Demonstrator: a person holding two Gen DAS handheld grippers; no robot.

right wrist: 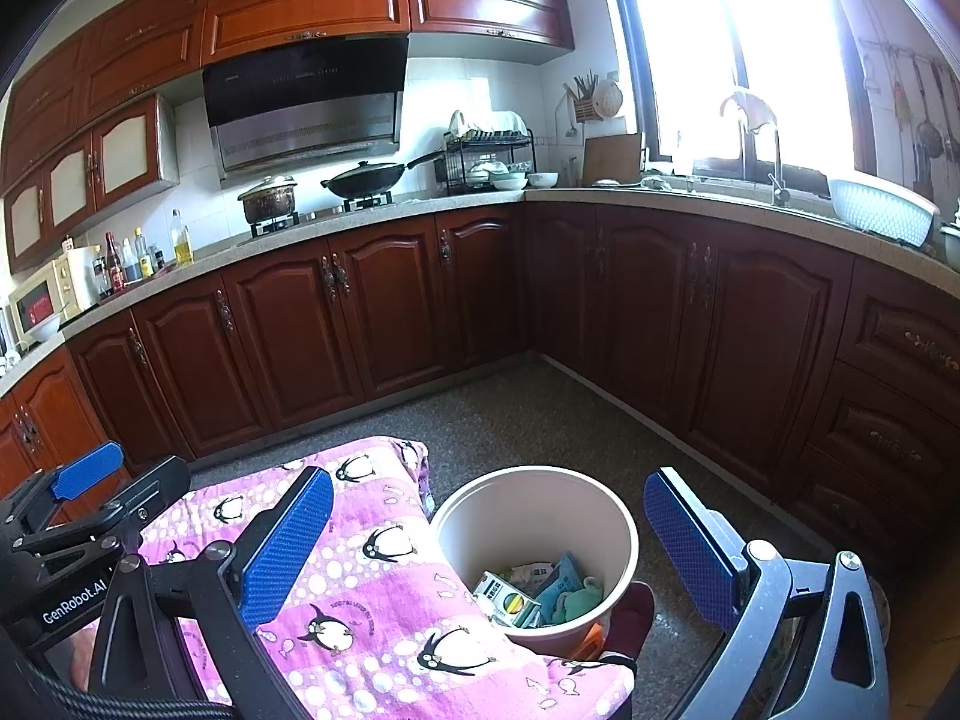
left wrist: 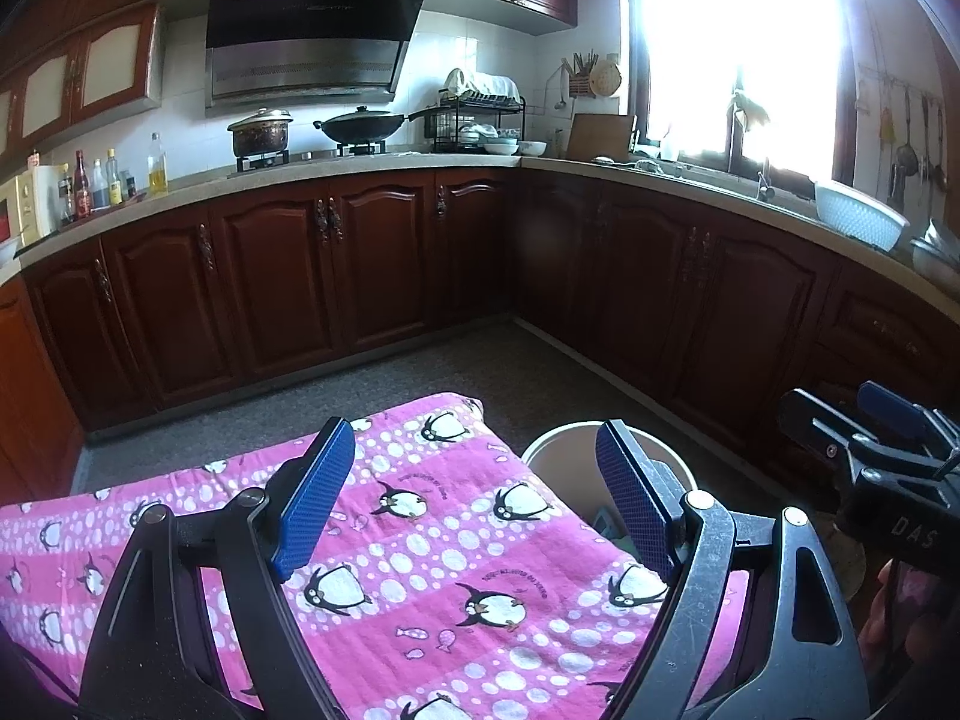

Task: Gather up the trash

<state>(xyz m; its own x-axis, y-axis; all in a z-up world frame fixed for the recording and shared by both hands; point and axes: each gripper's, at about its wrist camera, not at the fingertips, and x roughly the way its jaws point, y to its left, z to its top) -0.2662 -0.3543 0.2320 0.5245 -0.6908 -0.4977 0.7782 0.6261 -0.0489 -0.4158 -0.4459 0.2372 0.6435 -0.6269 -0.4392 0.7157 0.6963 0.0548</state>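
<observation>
A beige trash bucket (right wrist: 534, 504) stands on the floor beside a table under a pink penguin cloth (right wrist: 360, 600). Inside the bucket lie a small carton (right wrist: 504, 600), a blue wrapper (right wrist: 564, 585) and a green scrap (right wrist: 579, 597). My right gripper (right wrist: 486, 546) is open and empty, held above the bucket and the cloth edge. My left gripper (left wrist: 474, 504) is open and empty above the cloth (left wrist: 420, 540); the bucket (left wrist: 564, 450) shows partly behind its right finger. Each gripper also appears at the edge of the other's view.
Dark wooden cabinets (right wrist: 384, 306) run in an L along the far and right walls under a stone counter (right wrist: 660, 198). A pot (right wrist: 270, 198), a wok (right wrist: 372, 177), a dish rack (right wrist: 489, 156) and bottles (right wrist: 180, 240) stand on it. Speckled floor (right wrist: 540, 420) lies between.
</observation>
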